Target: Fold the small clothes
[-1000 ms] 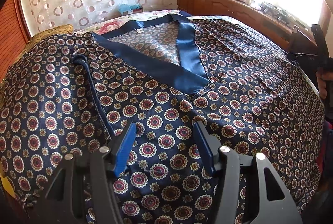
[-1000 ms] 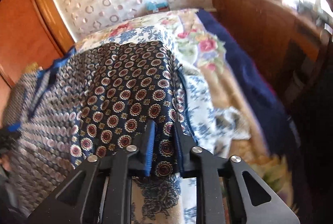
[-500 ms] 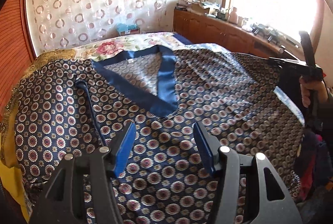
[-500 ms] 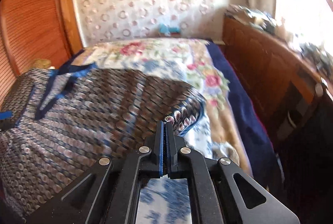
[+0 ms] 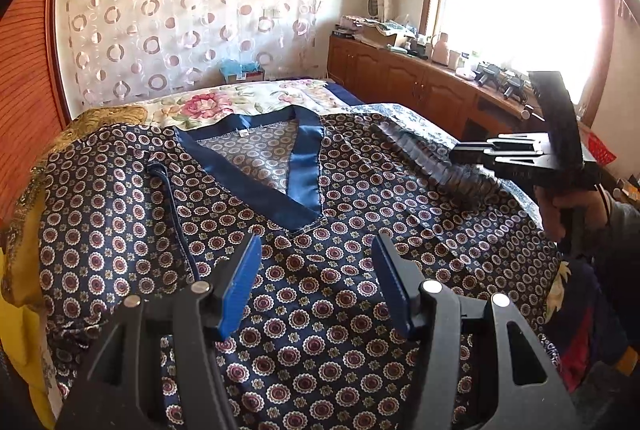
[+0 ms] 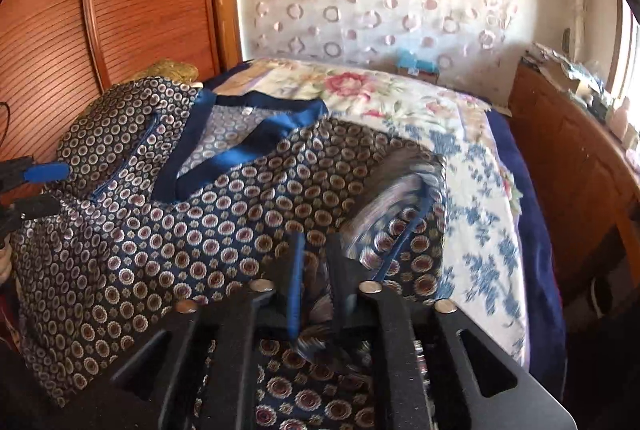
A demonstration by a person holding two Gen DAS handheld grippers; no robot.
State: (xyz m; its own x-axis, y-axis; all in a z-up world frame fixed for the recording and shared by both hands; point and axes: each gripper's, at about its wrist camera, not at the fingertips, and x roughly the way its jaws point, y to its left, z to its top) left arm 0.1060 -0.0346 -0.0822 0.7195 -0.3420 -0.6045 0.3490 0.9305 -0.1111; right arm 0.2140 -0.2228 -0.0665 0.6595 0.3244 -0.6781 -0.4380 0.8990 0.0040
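Since a second ago, the left claw (image 5: 316, 284) has lifted back from the shirt (image 5: 280, 290), which lies flat on the bed (image 5: 240, 98), neckline at 12 o'clock; its jaws hang spread and empty. At 3 o'clock the right claw (image 5: 472, 154) carries the sleeve (image 5: 432, 158) inward. From the right wrist, that claw (image 6: 316, 290) is opening, blurred cloth between its jaws. Sleeve (image 6: 404, 226) runs toward 1 o'clock, nearer the right hand.

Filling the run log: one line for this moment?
left gripper: open above patterned top | right gripper: jaws opening, sleeve between them | fold: under way
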